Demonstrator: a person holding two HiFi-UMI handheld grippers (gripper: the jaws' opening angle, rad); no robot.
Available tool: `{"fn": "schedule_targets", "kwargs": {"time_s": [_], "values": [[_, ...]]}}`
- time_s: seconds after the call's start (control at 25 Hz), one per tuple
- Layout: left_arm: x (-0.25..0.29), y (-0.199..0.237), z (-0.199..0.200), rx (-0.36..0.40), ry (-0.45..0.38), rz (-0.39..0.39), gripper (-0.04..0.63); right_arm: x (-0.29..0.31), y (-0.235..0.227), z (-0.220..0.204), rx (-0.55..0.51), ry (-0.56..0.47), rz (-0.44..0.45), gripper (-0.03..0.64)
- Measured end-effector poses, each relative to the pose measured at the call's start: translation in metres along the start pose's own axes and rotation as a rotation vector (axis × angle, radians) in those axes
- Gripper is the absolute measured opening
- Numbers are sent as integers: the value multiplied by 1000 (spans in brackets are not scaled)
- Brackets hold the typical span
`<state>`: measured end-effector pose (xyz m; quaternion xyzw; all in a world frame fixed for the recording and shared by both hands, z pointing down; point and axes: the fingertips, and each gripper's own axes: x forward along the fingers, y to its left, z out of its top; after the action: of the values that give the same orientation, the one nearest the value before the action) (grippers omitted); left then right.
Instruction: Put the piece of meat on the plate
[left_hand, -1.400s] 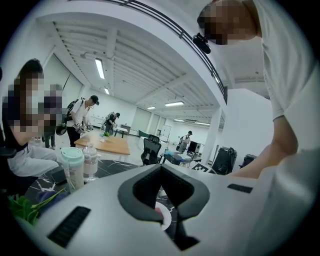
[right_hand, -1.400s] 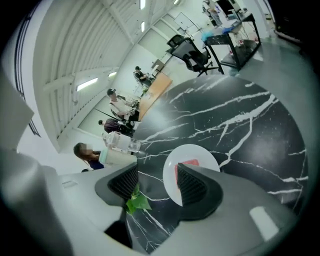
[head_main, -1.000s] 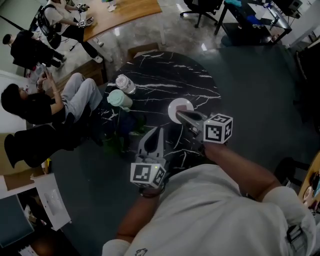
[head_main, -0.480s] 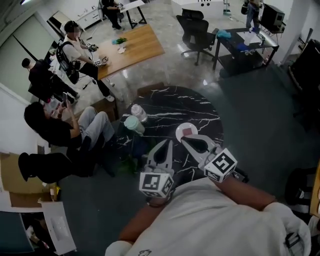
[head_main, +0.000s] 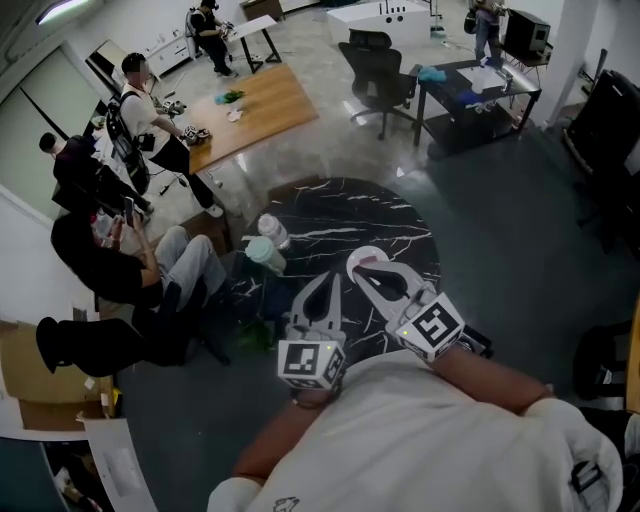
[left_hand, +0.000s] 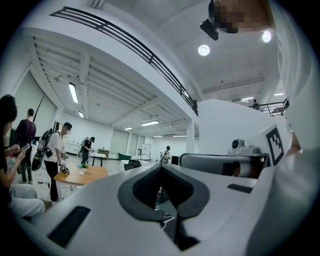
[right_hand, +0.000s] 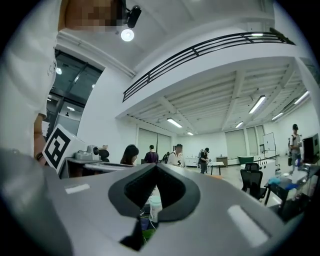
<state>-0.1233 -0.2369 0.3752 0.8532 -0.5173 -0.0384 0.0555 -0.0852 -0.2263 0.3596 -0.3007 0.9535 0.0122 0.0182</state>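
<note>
A white plate (head_main: 372, 254) lies on the round black marble table (head_main: 330, 215), and a pinkish piece of meat (head_main: 370, 263) seems to lie on it, partly behind my right gripper. My right gripper (head_main: 358, 272) is held level above the table's near edge, tip over the plate's near rim, jaws shut and empty. Just to its left my left gripper (head_main: 330, 276) is also level, shut and empty. In the left gripper view the tips (left_hand: 161, 166) meet; in the right gripper view (right_hand: 156, 165) they meet too.
A clear bottle (head_main: 272, 230) and a mint-green cup (head_main: 265, 252) stand at the table's left edge. People sit and stand at the left (head_main: 120, 270). A wooden table (head_main: 250, 105), an office chair (head_main: 375, 65) and a dark desk (head_main: 470, 85) stand beyond.
Both grippers have risen from low over the table toward my chest. The right one left the plate and rolled, turning its marker cube. The head view has tipped up to show more room.
</note>
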Motion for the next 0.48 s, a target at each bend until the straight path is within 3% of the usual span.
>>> {"fn": "schedule_targets", "kwargs": {"time_s": [0.48], "values": [[-1,1,2,13,-15,-6,5,3,6,9,-37,-8,-4,2]]}}
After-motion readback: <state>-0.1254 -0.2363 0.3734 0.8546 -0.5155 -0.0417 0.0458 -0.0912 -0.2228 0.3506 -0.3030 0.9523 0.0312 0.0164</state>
